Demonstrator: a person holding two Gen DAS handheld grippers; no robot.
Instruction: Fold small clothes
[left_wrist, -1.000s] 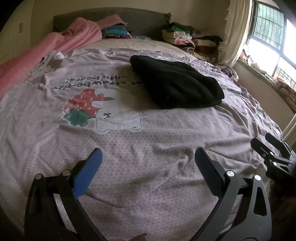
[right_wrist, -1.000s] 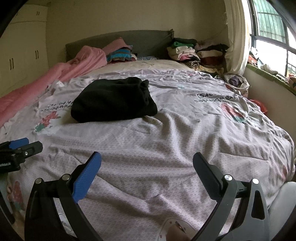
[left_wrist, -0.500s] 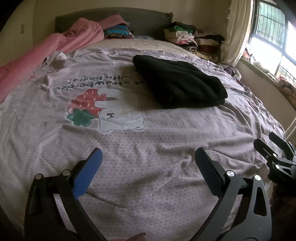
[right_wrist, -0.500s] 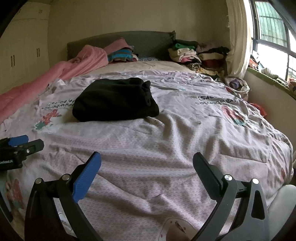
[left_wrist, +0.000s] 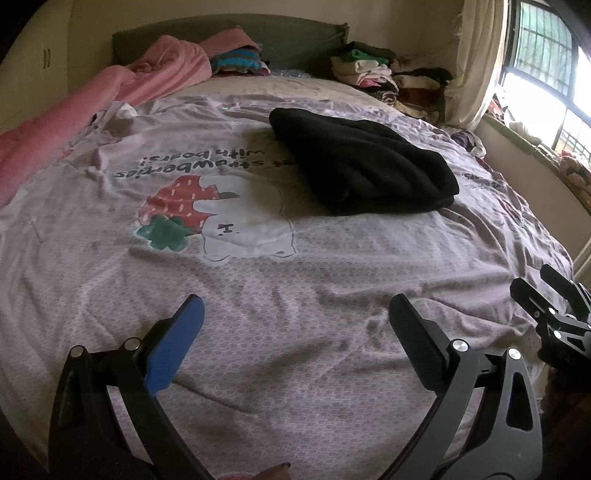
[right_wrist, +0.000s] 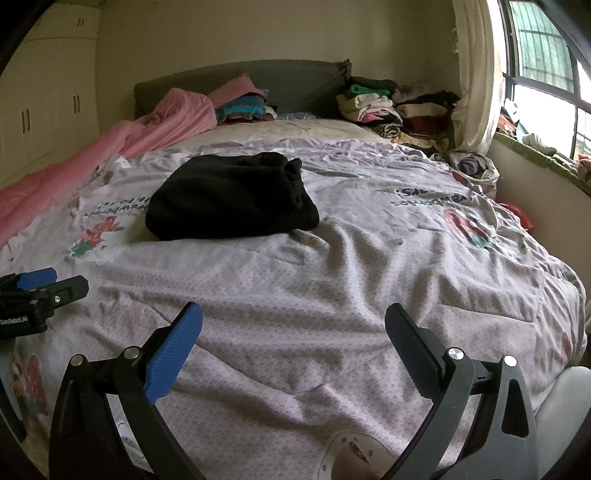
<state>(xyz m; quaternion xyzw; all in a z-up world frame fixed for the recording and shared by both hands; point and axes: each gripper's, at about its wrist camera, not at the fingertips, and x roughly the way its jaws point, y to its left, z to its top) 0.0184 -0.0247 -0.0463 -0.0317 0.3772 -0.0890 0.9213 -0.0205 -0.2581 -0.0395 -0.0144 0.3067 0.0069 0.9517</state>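
Black folded garment (left_wrist: 364, 168) is lying on the bed's lilac printed cover (left_wrist: 295, 350), mid-bed, partly covering the upside-down lettering. Left wrist view: left hand-held gripper (left_wrist: 295, 321) is hovering near the bed's foot end, jaws spread wide, holding nothing, touching nothing. Right hand-held gripper (left_wrist: 554, 314) is showing at the right edge. Pink blanket (left_wrist: 110, 99) is trailing along the left side; stacked clothes (left_wrist: 373, 70) are sitting by the headboard.

Right wrist view: right hand-held gripper (right_wrist: 293, 328) is hanging over the cover, jaws wide apart, empty. Black folded garment (right_wrist: 229, 195) is lying well ahead and to the left. Left hand-held gripper (right_wrist: 44, 288) is peeking in at the left edge, blue pad visible.
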